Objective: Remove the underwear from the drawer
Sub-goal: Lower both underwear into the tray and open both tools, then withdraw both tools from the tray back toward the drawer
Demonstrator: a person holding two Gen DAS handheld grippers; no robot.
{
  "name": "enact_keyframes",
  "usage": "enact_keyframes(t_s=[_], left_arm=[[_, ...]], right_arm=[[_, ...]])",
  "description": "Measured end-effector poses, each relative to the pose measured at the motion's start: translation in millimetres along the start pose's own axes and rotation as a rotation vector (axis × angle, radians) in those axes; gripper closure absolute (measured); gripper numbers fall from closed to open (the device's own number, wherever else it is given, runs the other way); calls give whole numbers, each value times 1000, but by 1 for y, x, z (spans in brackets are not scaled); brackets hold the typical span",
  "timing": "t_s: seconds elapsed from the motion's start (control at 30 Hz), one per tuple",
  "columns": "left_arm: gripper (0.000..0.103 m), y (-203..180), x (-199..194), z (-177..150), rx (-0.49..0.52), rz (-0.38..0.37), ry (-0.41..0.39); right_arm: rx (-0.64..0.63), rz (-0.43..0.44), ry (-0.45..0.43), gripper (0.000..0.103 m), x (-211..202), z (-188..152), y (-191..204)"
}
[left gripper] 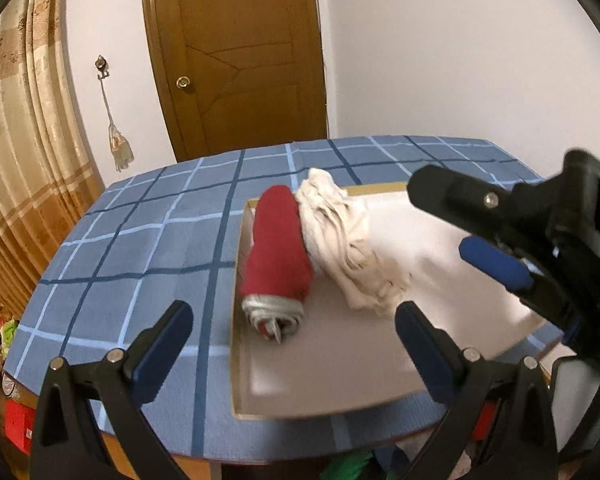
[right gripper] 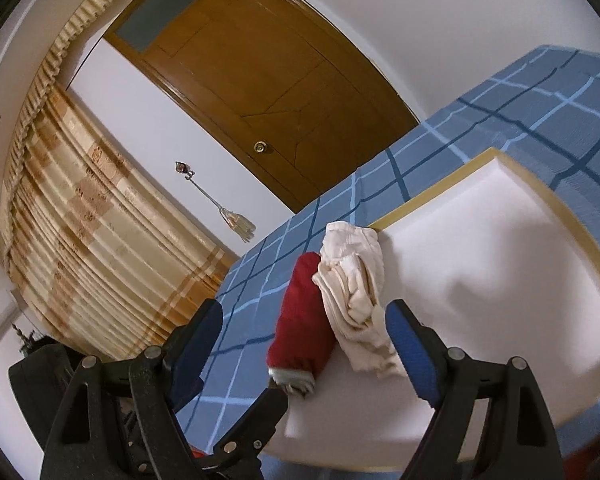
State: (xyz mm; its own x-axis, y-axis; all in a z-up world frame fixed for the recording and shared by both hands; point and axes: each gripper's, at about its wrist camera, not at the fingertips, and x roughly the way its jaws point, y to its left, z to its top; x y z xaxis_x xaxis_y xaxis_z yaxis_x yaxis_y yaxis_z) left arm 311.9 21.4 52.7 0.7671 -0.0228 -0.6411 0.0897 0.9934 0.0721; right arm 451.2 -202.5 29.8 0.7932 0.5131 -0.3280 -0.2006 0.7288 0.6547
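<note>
Nothing is out yet. Both rolls, the red roll (left gripper: 278,248) and the cream roll (left gripper: 340,240), lie side by side at the left end of the drawer (left gripper: 340,372) on the checked table (left gripper: 140,232). Your left gripper (left gripper: 292,344) and right gripper (right gripper: 304,344) both stand wide and empty, apart from the rolls. You have every pick left to make.

The room is bright with soft, even light. Both pictures bend like a fishbowl, with dark corners. The white drawer (left gripper: 340,364) looks smeary, and gray shadows sit at 3 o'clock.
</note>
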Motion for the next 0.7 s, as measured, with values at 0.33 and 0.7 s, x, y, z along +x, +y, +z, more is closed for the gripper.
enact_keyframes(t_s=[0.33,0.7], left_arm=[[1,-11,-8,-25,10,-12,23],[1,-12,-20,-54,33,-39,56]], right_arm=[[-64,-7,8,17,-24,-22,0],[-132,-40,58,17,-42,-43,1]])
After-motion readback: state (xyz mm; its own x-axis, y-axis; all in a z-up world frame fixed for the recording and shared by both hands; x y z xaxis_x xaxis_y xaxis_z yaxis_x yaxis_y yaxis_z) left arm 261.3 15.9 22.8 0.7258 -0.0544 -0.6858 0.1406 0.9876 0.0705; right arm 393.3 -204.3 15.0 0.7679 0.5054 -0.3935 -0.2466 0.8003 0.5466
